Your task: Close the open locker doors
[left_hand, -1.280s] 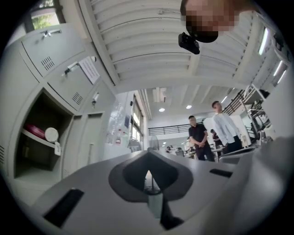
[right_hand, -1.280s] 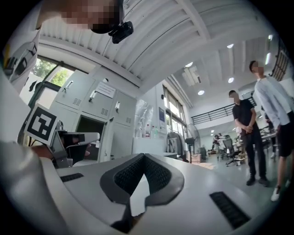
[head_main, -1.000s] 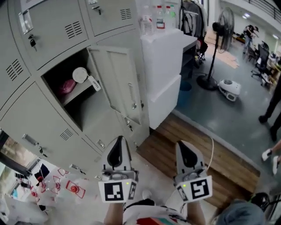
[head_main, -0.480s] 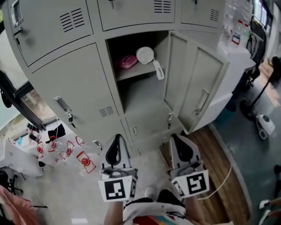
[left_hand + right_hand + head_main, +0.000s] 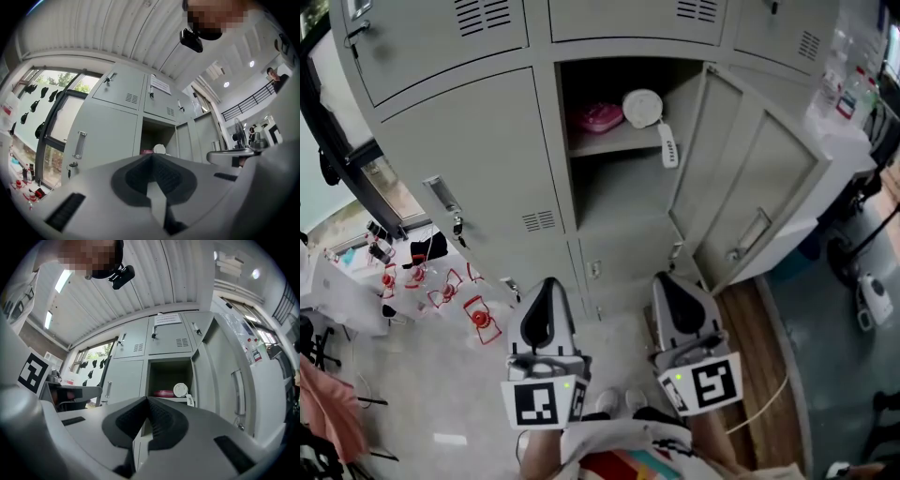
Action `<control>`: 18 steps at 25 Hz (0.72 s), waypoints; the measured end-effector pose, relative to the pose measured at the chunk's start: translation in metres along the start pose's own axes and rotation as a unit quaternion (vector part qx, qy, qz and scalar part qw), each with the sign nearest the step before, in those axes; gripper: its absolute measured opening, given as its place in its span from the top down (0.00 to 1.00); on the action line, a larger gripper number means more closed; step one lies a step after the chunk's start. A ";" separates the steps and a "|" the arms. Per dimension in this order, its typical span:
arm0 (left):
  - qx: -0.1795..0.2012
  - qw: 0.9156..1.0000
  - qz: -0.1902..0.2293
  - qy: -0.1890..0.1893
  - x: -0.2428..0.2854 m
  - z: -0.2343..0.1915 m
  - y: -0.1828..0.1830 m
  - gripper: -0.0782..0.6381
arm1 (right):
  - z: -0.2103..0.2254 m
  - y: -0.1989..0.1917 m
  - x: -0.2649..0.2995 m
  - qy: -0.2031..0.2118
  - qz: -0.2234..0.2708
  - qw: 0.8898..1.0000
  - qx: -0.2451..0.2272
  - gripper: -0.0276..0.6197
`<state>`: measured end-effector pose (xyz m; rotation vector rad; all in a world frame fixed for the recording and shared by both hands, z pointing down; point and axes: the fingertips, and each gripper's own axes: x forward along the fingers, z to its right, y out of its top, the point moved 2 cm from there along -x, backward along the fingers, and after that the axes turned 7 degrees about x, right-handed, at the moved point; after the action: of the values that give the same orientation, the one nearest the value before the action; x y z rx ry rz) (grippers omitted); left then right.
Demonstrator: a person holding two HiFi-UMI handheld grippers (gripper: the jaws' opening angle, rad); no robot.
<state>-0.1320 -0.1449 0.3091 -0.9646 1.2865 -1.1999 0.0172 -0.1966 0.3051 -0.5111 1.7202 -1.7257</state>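
Observation:
A bank of grey lockers stands in front of me. One compartment is open, its door swung out to the right with a handle on its face. On the shelf inside lie a pink item and a white round thing with a hanging tag. My left gripper and right gripper are held low, side by side, below the open compartment and apart from the door. Both are shut with nothing in them. The open compartment and door also show beyond the right gripper. The left gripper faces the lockers too.
A white cabinet with bottles on top stands just right of the open door. Small red and white items lie on the floor at the left, below a window. A wooden floor strip with a cable runs at the right.
The view has swung round to face the lockers: the open compartment has gone from the upper left to the centre. Both grippers stay shut, low in front.

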 end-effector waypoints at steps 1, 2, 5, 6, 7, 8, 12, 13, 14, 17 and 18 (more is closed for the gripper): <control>-0.001 1.000 -0.001 0.002 0.001 0.002 0.000 0.88 | 0.003 0.001 -0.001 0.002 0.001 1.000 0.000 0.95; 0.000 1.000 -0.001 0.003 0.003 0.005 0.000 0.88 | 0.005 0.003 -0.002 0.004 0.002 1.000 0.000 0.95; 0.008 1.000 0.001 0.001 0.007 0.014 0.000 0.88 | 0.013 0.005 -0.006 0.006 0.006 1.000 -0.004 0.95; 0.012 1.000 0.005 -0.001 0.009 0.017 0.001 0.88 | 0.015 0.006 -0.007 0.007 0.008 1.000 -0.004 0.95; 0.013 1.000 0.009 -0.003 0.010 0.021 0.003 0.88 | 0.018 0.007 -0.009 0.006 0.010 1.000 -0.003 0.95; 0.013 1.000 0.014 -0.005 0.011 0.024 0.005 0.88 | 0.020 0.007 -0.010 0.005 0.012 1.000 -0.003 0.95; 0.015 0.999 0.022 -0.018 0.013 0.036 0.009 0.88 | 0.028 0.009 -0.015 -0.001 0.017 1.000 0.000 0.95; 0.014 0.999 0.022 -0.021 0.013 0.038 0.009 0.88 | 0.029 0.009 -0.016 -0.002 0.017 1.000 0.000 0.95; 0.012 0.999 0.022 -0.023 0.013 0.038 0.009 0.88 | 0.029 0.009 -0.016 -0.002 0.018 1.000 0.000 0.95; 0.010 0.999 0.022 -0.021 0.011 0.037 0.009 0.88 | 0.028 0.009 -0.017 0.001 0.017 1.000 0.000 0.95; 0.009 0.999 0.024 -0.019 0.010 0.036 0.009 0.88 | 0.027 0.008 -0.017 0.003 0.017 1.000 0.000 0.95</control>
<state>-0.0960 -0.1575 0.3013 -0.9354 1.2596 -1.1493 0.0488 -0.2047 0.3013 -0.4731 1.7234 -1.7057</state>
